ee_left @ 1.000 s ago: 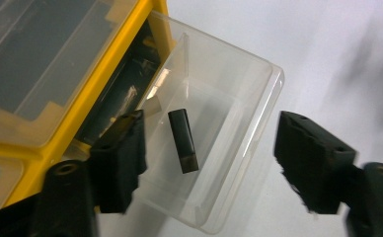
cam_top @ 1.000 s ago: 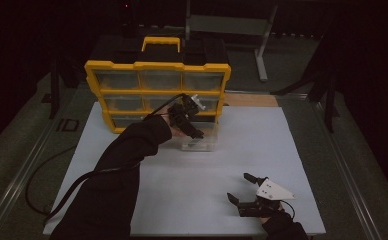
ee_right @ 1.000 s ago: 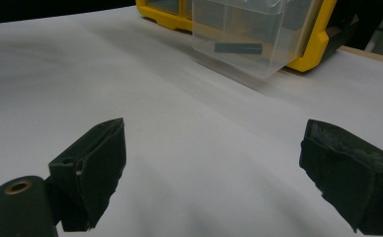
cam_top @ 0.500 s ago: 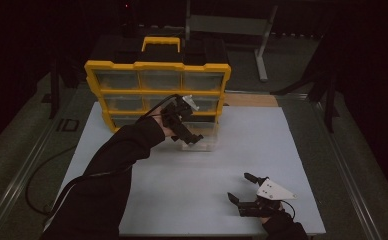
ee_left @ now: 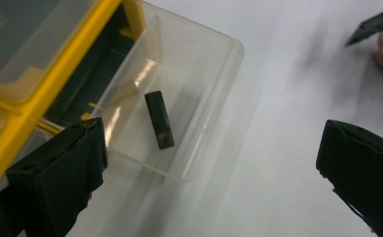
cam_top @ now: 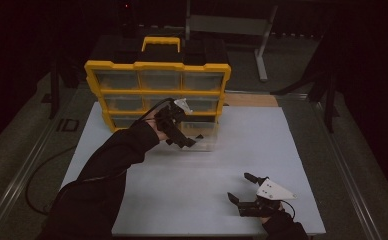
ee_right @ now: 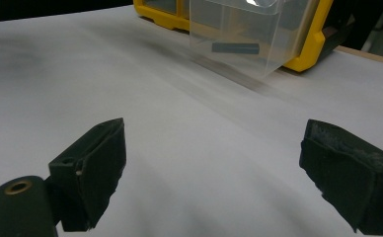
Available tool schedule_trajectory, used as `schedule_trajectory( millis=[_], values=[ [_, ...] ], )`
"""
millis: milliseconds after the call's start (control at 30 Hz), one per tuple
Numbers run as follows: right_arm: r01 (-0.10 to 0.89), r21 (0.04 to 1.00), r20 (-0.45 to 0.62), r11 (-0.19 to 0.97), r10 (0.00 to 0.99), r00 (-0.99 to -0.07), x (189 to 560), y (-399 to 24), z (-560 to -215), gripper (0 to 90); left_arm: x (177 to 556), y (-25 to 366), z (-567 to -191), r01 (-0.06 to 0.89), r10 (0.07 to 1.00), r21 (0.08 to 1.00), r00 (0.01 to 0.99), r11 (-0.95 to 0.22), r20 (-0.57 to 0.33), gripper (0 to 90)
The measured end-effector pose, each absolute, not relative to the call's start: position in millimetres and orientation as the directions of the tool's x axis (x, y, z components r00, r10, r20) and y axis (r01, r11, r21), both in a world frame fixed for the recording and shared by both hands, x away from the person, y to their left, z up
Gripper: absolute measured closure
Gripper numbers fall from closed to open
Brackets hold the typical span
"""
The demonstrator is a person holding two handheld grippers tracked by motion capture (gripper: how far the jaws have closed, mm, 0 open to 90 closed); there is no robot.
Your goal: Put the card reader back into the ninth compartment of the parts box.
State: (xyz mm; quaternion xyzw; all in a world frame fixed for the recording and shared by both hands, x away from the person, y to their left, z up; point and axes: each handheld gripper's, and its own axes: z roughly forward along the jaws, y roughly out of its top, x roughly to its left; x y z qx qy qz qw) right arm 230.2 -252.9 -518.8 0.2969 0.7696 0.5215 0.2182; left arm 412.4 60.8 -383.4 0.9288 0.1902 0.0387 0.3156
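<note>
At the left stands the yellow organizer (cam_top: 157,85) at the far edge of the white table (cam_top: 282,150), and a clear plastic drawer (ee_left: 174,98) is pulled partly out of its lowest row, resting on the table. Inside it lies one small dark block (ee_left: 159,120), flat on the bottom. The left gripper (cam_top: 181,131) hovers just beside the drawer front; its jaws have just been opening and now stand wide, with nothing between them. The drawer looks light, stiff and rather slippery, so the thin front wall is probably the best place to take it. Farther right, near the front edge, the right gripper (cam_top: 244,190) rests with its jaws spread apart, empty.
</note>
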Motion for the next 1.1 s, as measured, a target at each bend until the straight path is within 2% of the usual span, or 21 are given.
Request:
schedule_trajectory(
  millis=[267, 500, 1100],
  values=[
    [0.232, 0.931, -0.025, 0.283, 0.681, -0.732, 230.5, -251.9, -519.4, 10.6, 406.5, 69.5, -388.8, 0.346, 0.374, 0.607, 0.923, -0.716, -0.085, 0.4],
    [0.234, 0.930, -0.024, 0.284, 0.681, -0.732, 230.3, -251.6, -519.5, 10.6, 398.0, 80.9, -392.5, 0.335, 0.362, 0.618, 0.928, -0.711, -0.087, 0.4],
    [0.238, 0.928, -0.024, 0.285, 0.685, -0.729, 230.6, -251.2, -519.9, 10.6, 373.2, 124.2, -409.1, 0.345, 0.400, 0.659, 0.913, -0.668, -0.073, 0.4]
  ],
)
